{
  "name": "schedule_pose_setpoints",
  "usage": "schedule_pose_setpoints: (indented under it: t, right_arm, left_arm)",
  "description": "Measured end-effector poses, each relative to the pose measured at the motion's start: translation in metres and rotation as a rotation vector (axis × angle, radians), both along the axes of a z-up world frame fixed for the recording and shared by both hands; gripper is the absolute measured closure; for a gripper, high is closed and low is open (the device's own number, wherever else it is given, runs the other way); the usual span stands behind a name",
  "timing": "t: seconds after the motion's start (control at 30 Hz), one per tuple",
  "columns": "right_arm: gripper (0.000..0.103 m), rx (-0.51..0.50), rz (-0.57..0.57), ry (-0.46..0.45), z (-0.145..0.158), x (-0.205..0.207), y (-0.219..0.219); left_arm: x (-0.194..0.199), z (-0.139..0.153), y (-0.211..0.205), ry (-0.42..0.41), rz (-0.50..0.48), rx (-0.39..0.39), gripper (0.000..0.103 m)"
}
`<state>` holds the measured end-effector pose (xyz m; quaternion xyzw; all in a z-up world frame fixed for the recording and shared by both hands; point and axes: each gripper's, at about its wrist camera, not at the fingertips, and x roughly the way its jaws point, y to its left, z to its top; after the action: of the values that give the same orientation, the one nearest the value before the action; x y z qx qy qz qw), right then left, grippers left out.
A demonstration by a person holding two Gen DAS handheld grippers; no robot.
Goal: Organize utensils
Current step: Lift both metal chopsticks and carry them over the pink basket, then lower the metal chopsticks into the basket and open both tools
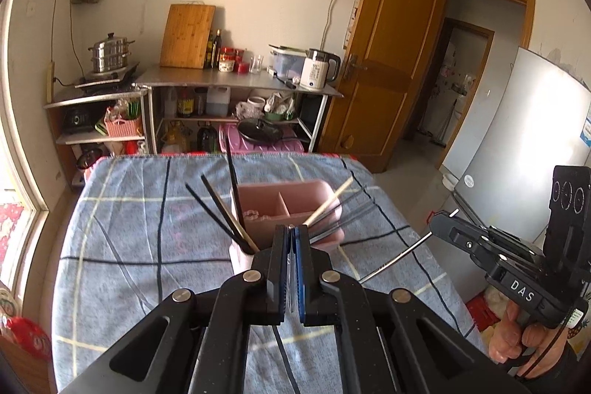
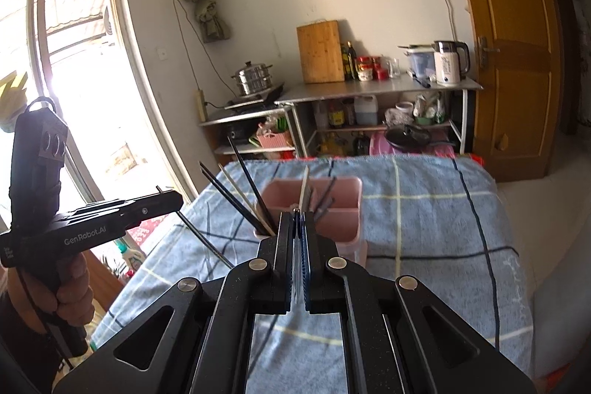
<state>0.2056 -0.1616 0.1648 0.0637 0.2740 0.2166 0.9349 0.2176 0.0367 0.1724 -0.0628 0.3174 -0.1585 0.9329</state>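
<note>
A pink utensil holder (image 1: pixel 291 209) stood on the counter (image 1: pixel 140 231), which was covered with a blue checked cloth, and dark chopsticks (image 1: pixel 221 209) leaned out of the pale cup just beside its left side. The left gripper (image 1: pixel 294 235) hung near it with its jaws clamped on a thin dark chopstick (image 2: pixel 207 239). The right gripper (image 2: pixel 297 220) had its jaws pressed on a slim metal utensil (image 1: pixel 395 261), and shelves (image 1: pixel 236 87) of kitchenware stood against the far wall.
</note>
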Motion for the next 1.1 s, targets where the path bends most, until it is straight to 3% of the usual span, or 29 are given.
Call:
schedule_pose_setpoints:
  t: [0.23,0.5,0.77,1.1]
  right_arm:
    - [0.099,0.019,0.004,-0.069,0.028,0.020,0.010]
    - [0.099,0.042,-0.019,-0.074,0.028,0.049,0.017]
    - [0.099,0.055,-0.031,-0.068,0.021,0.071,0.028]
    - [0.099,0.021,-0.043,-0.011,-0.012,0.092,0.040]
  left_arm:
    - [0.020,0.032,0.007,-0.055,0.031,0.017,0.100]
    - [0.052,0.042,0.007,-0.074,0.054,0.025,0.100]
    - [0.084,0.019,0.003,-0.043,0.055,0.008,0.100]
    - [0.110,-0.034,0.002,0.047,0.047,-0.010,0.100]
